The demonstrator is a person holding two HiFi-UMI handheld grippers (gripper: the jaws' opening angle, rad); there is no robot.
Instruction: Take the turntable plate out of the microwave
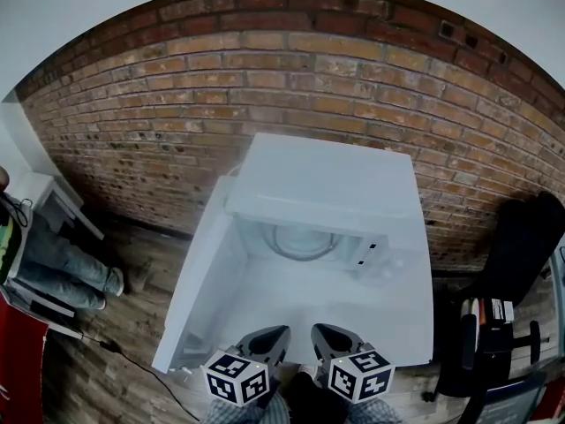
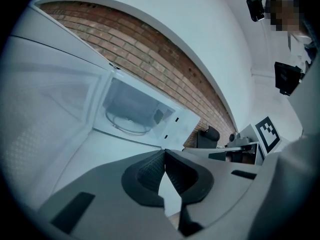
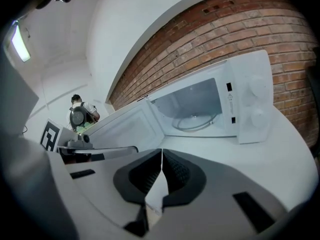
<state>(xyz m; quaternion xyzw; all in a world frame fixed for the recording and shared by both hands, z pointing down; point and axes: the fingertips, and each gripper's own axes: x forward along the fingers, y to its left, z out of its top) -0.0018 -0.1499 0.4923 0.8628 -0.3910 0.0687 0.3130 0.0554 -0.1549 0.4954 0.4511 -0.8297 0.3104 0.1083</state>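
Observation:
A white microwave (image 1: 322, 179) stands on a white table (image 1: 393, 321) with its door (image 1: 201, 281) swung open to the left. The clear glass turntable plate (image 1: 305, 241) lies inside the cavity; it also shows in the left gripper view (image 2: 127, 125) and in the right gripper view (image 3: 196, 122). My left gripper (image 1: 272, 336) and right gripper (image 1: 325, 334) hover side by side over the table's near edge, well short of the cavity. The left gripper (image 2: 165, 154) has its jaws shut with nothing between them. So does the right gripper (image 3: 161, 154).
A brick wall (image 1: 291, 78) runs behind the microwave. The knob panel (image 3: 252, 101) is on the microwave's right side. A person (image 1: 62, 263) sits at the far left on the wooden floor side. A black chair (image 1: 516, 246) stands to the right of the table.

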